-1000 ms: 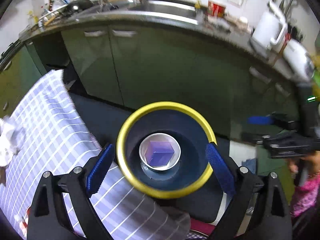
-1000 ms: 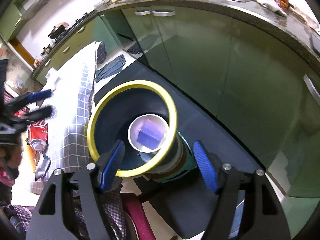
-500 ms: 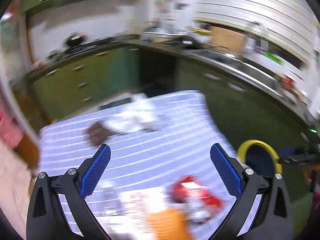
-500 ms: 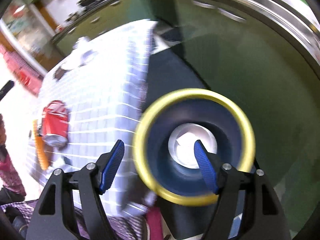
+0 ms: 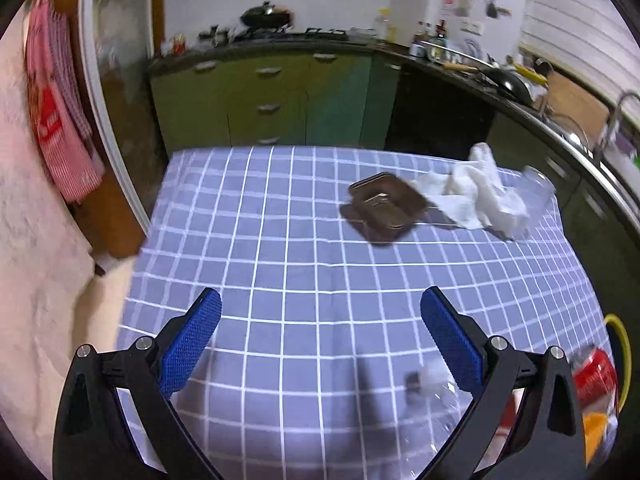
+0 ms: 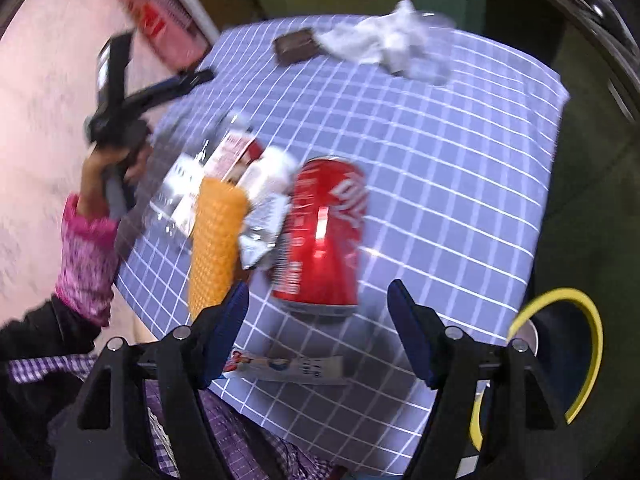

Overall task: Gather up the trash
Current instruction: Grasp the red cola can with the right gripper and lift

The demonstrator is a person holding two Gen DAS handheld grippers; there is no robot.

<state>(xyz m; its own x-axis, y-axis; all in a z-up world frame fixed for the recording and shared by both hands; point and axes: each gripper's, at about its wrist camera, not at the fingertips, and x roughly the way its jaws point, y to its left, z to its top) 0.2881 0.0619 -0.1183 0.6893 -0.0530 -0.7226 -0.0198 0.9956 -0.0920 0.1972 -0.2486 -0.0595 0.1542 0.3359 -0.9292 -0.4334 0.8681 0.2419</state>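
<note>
My left gripper (image 5: 320, 308) hangs open over bare blue checked cloth (image 5: 304, 248), nothing between its fingers. Beyond it lie a brown tray (image 5: 384, 208) and crumpled white tissue (image 5: 476, 196). A red can (image 5: 596, 380) shows at the right edge. My right gripper (image 6: 318, 296) is open just above the near end of the red can (image 6: 324, 236), which lies on its side. Left of the can are a silver wrapper (image 6: 264, 224), an orange waffle-textured piece (image 6: 218, 232) and a clear labelled bottle (image 6: 208, 168). A flat packet (image 6: 288, 368) lies under the right gripper.
The yellow-rimmed bin (image 6: 588, 328) stands off the table's right edge, with a white cup inside. Green cabinets (image 5: 272, 92) run behind the table. A hand (image 6: 100, 168) in a pink sleeve holds the left gripper (image 6: 160, 64) at the table's left side.
Both views swung from looking down into the bin to looking over the table. The left gripper moved left across the cloth; the right one came over the red can.
</note>
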